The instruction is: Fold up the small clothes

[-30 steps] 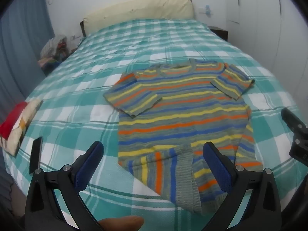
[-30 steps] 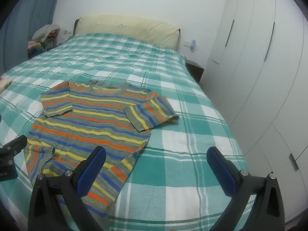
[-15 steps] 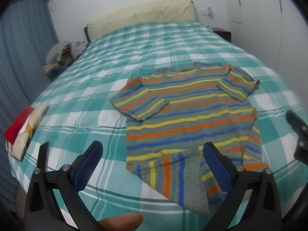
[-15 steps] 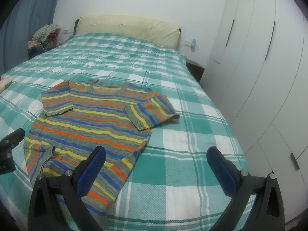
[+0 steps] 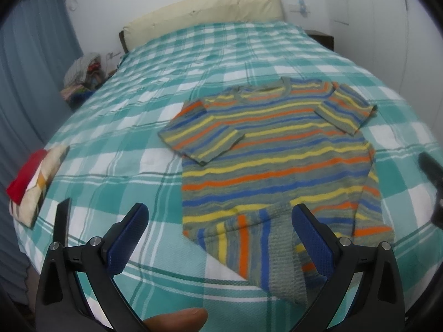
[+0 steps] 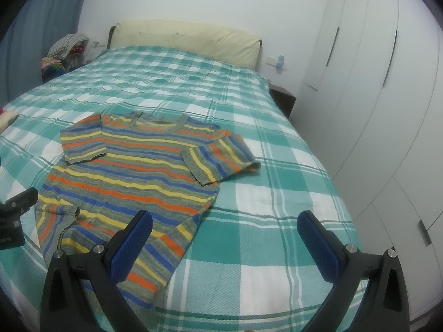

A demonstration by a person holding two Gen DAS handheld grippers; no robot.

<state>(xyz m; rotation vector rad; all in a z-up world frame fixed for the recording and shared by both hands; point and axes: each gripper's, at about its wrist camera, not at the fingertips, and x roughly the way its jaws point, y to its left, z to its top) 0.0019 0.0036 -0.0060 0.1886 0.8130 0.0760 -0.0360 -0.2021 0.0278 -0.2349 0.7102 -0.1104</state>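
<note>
A small striped sweater [image 5: 277,160] in grey, orange, yellow and blue lies flat on the teal checked bed [image 5: 116,163], both sleeves folded in over the chest and the near left hem corner turned up. It also shows in the right wrist view [image 6: 133,182]. My left gripper [image 5: 220,238] is open and empty, held above the sweater's near hem. My right gripper [image 6: 224,240] is open and empty, above the bed by the sweater's right hem. Each gripper shows at the edge of the other's view.
A folded red and cream cloth [image 5: 33,177] and a dark flat phone-like thing [image 5: 62,218] lie at the bed's left edge. A cream headboard [image 5: 205,8] is at the far end, a pile of clothes [image 5: 83,74] beside it. White wardrobes [image 6: 382,105] stand right.
The left wrist view has swung left, so the sweater sits further right in it. The right wrist view has barely shifted. Both grippers stay open.
</note>
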